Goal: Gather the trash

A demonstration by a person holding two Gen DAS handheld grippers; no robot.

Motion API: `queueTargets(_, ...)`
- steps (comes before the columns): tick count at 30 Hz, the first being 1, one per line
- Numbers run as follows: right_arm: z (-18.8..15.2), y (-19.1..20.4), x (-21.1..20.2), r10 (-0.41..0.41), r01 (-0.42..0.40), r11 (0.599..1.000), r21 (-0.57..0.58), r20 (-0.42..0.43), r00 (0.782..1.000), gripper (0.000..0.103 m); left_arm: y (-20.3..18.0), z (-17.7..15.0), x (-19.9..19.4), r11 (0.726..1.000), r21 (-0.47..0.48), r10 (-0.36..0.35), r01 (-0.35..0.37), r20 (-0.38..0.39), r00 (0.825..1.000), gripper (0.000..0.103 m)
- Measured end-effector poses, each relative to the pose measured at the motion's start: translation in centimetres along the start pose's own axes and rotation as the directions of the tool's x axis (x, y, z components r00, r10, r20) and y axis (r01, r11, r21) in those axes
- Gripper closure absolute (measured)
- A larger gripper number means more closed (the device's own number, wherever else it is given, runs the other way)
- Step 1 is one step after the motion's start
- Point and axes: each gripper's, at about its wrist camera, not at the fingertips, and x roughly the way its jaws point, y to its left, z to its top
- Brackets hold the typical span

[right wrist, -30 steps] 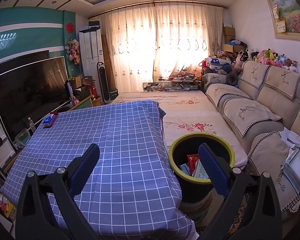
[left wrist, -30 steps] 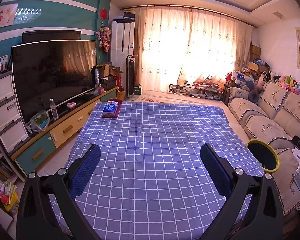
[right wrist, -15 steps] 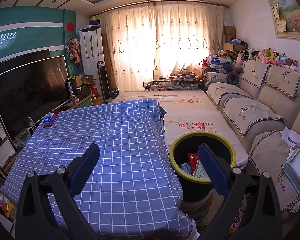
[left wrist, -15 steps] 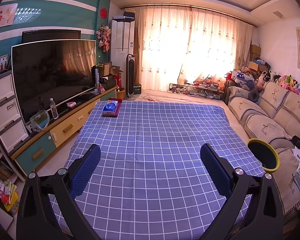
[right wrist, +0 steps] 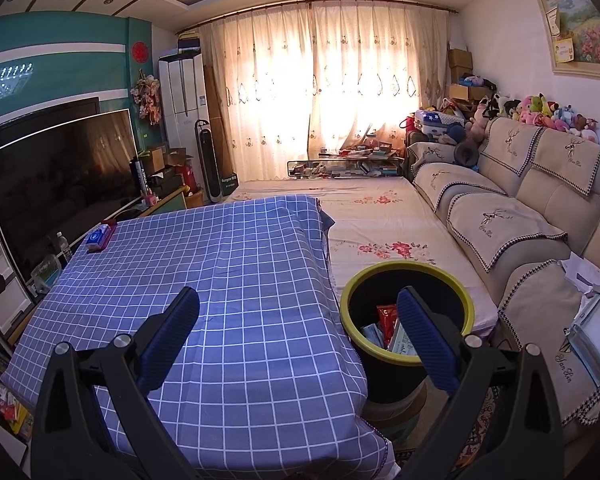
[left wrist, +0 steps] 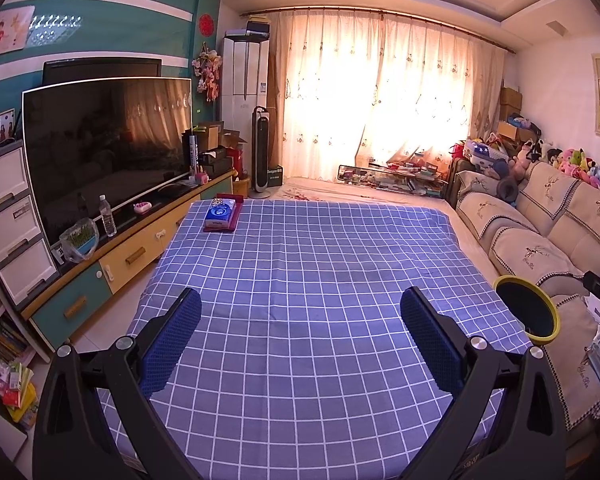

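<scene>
Both tools are empty. My left gripper (left wrist: pixel 300 334) is spread wide over the near part of the worktop (left wrist: pixel 320 264), which is covered by a blue cloth with a white grid. My right gripper (right wrist: pixel 298 330) is equally spread, with its left finger over the near right corner of the cloth and its right finger (right wrist: pixel 426 340) in front of the black round bin with a yellow-green rim (right wrist: pixel 470 300).

The bin stands on the floor just beside the right edge of the worktop, between it and the beige sofa (right wrist: pixel 540 216). Inside lie the task's items: a red foil wrapper (right wrist: pixel 386 316) and some pale flat packets (right wrist: pixel 374 336), whose exact kind I cannot tell.

The only loose item on the cloth is a blue-and-white soft tissue pack (left wrist: pixel 220 214) resting on a dark red flat tray (left wrist: pixel 236 220) at the far left corner. Whether it counts as trash is uncertain; it looks like a household item in use.

Handling judgement: the wrappers should be very light, thin and limp, with slick film surfaces. Take hold at a raised edge or crease, pinching across the thickness, not flat against the cloth. The tissue pack, if taken, should compress under the pads; grip across its short sides.

Judged status: collection appears complete or nearly so.
</scene>
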Motion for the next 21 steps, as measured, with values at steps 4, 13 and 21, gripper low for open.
queueTargets(4,-0.16,-0.06,0.28,0.002,-0.002,1.000,-0.002,-0.005,1.000,0.009,0.02,-0.03,0.04,1.000,0.001,0.002,-0.002,0.000,1.000,0.005)
queueTargets(13,-0.24,-0.07,0.53,0.003,-0.003,1.000,-0.002,-0.007,1.000,0.009,-0.06,-0.16,0.12,1.000,0.004,0.004,-0.004,-0.002,1.000,0.005)
queueTargets(21,-0.33,-0.05,0.64,0.003,-0.003,1.000,-0.002,-0.008,1.000,0.009,-0.11,-0.48,0.31,1.000,0.003,0.008,-0.008,-0.005,1.000,0.005)
